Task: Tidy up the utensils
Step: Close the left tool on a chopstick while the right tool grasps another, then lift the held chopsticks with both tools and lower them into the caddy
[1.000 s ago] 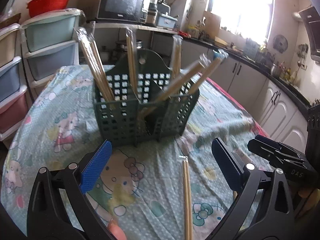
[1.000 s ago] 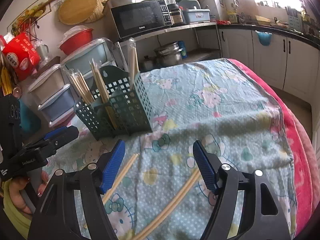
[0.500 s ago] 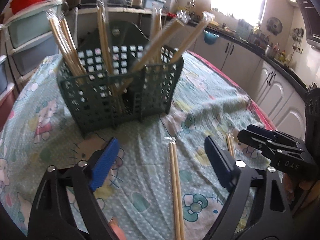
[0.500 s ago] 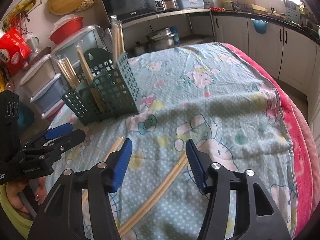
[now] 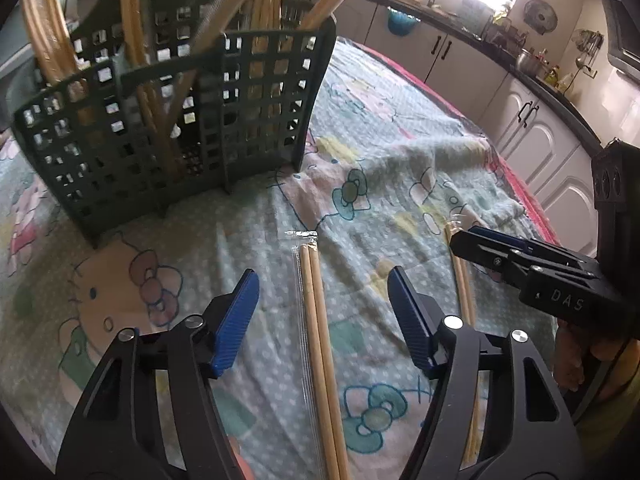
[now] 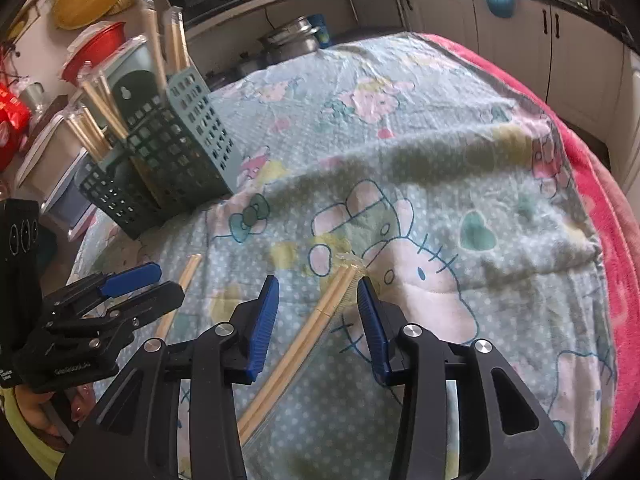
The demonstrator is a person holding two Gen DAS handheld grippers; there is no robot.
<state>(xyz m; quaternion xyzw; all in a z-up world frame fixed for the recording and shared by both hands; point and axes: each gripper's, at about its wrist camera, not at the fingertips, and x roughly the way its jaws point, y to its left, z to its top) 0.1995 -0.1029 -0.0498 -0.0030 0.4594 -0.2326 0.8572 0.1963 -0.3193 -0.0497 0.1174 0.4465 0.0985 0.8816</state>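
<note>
A dark green lattice utensil basket (image 5: pixel 180 120) holds several wrapped chopstick pairs and also shows in the right wrist view (image 6: pixel 168 160). One wrapped chopstick pair (image 5: pixel 320 340) lies on the cloth between the jaws of my open left gripper (image 5: pixel 322 312). A second wrapped pair (image 6: pixel 304 336) lies between the jaws of my open right gripper (image 6: pixel 316 316), untouched; it also shows in the left wrist view (image 5: pixel 464 292). Each gripper appears in the other's view: the right one (image 5: pixel 532 268), the left one (image 6: pixel 116 292).
The table is covered by a light blue cartoon-print cloth (image 6: pixel 400 128) with a pink edge (image 6: pixel 600 200) at the right. Plastic drawer units (image 6: pixel 52 152) stand behind the basket. Kitchen counters and white cabinets (image 5: pixel 520 112) run along the far wall.
Both grippers have moved forward and down toward the cloth. Each now straddles a chopstick pair, and both sets of jaws have narrowed. The basket looms closer in the left view.
</note>
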